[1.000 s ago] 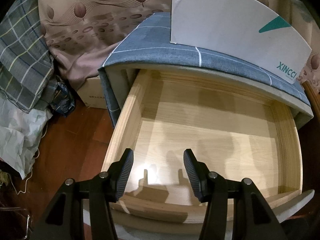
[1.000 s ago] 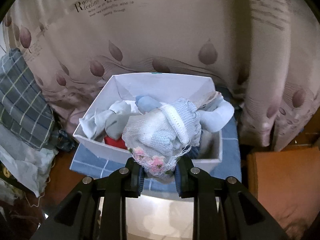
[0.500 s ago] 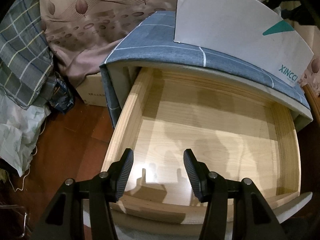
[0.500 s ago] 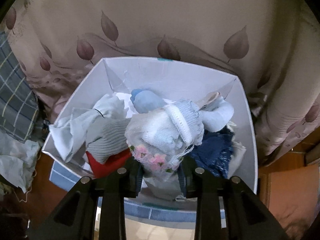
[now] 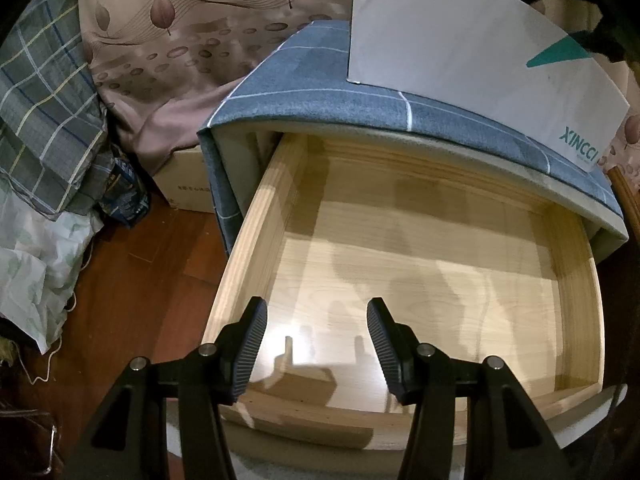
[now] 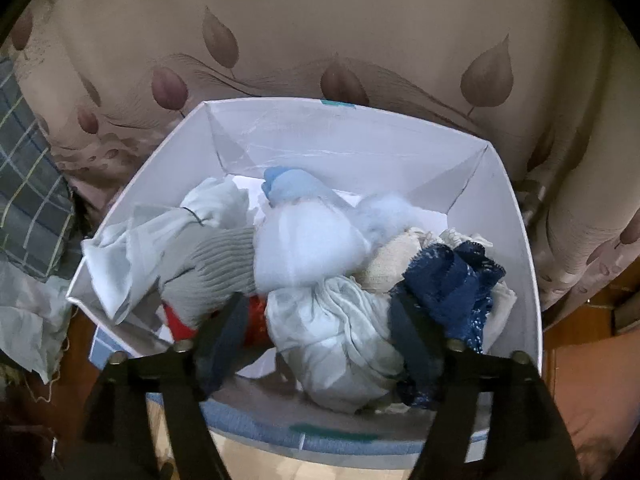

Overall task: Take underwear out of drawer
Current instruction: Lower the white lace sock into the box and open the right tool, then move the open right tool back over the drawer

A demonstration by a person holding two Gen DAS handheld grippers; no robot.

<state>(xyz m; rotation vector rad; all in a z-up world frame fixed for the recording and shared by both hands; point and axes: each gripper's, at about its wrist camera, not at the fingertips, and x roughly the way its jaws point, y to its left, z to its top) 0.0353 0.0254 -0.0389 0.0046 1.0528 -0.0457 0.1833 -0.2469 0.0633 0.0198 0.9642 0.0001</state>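
Note:
The pale wooden drawer [image 5: 256, 240] stands pulled out of a blue-grey checked cabinet [image 5: 312, 80], and nothing lies on its bare floor. My left gripper [image 5: 316, 340] hovers open and empty over the drawer's front edge. A white box [image 6: 516, 240] sits on the cabinet top, also in the left wrist view [image 5: 460, 44]. It holds several bundled garments. My right gripper [image 6: 320, 328] is open above the box. A whitish-blue bundle [image 6: 308, 240], blurred by motion, lies on the pile just beyond its fingers.
A leaf-patterned curtain [image 6: 320, 40] hangs behind the box. Plaid fabric [image 5: 44, 100] and a white bag [image 5: 32, 264] lie left on the red-brown wooden floor [image 5: 132, 288]. A cardboard box [image 5: 184, 184] stands beside the cabinet.
My right gripper carried the whitish-blue bundle over the box, opened, and the bundle dropped onto the pile. The left gripper barely moved.

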